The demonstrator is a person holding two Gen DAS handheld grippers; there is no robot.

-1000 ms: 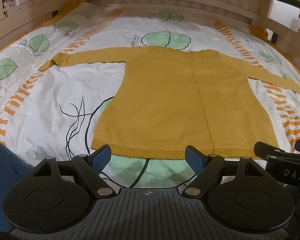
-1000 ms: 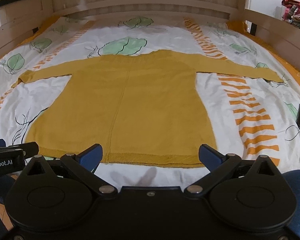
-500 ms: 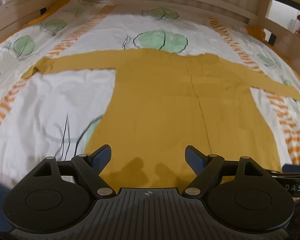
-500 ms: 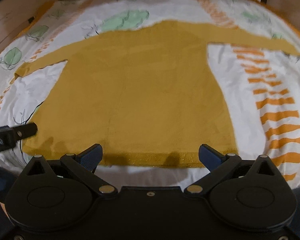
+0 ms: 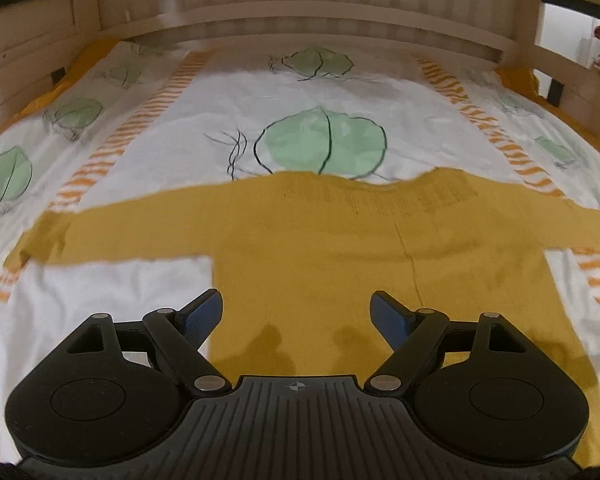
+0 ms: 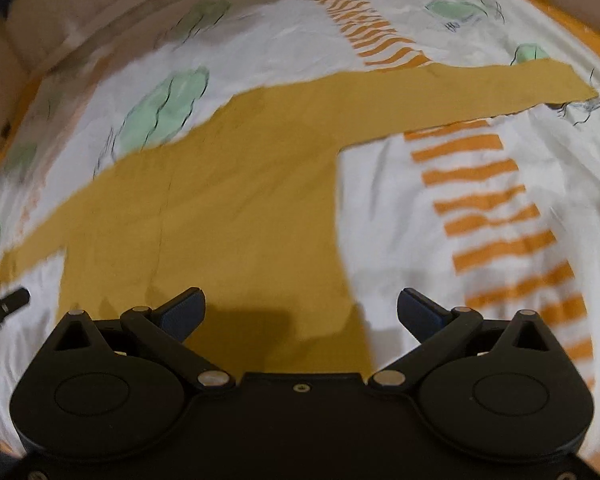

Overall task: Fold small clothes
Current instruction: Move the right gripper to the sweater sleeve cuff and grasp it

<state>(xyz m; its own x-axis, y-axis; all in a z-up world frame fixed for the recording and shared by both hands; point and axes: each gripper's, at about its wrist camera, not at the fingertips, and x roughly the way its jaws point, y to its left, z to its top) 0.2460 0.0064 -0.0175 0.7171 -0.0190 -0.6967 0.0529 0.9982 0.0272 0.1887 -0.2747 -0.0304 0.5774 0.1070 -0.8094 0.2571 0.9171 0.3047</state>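
A mustard-yellow long-sleeved sweater (image 5: 340, 248) lies flat on the bed with both sleeves spread out sideways. My left gripper (image 5: 297, 312) hovers open over the sweater's left body, near the left armpit, with nothing between its blue pads. The left sleeve (image 5: 112, 232) stretches off to the left. In the right wrist view the sweater (image 6: 228, 200) looks tilted, its right sleeve (image 6: 460, 92) reaching to the upper right. My right gripper (image 6: 301, 310) stands open over the sweater's right side edge, holding nothing. The tip of the left gripper (image 6: 4, 304) shows at that view's left edge.
The bed cover (image 5: 220, 120) is white with green leaf prints and orange striped bands (image 6: 484, 200). A pale wooden headboard (image 5: 300, 12) and side rails (image 5: 20, 60) enclose the bed. An orange sheet edge (image 5: 516, 76) shows at the far corners.
Both grippers have moved forward from the sweater's hem up over its body toward the sleeves. The right gripper has also rolled, so its view is tilted. Both stayed open.
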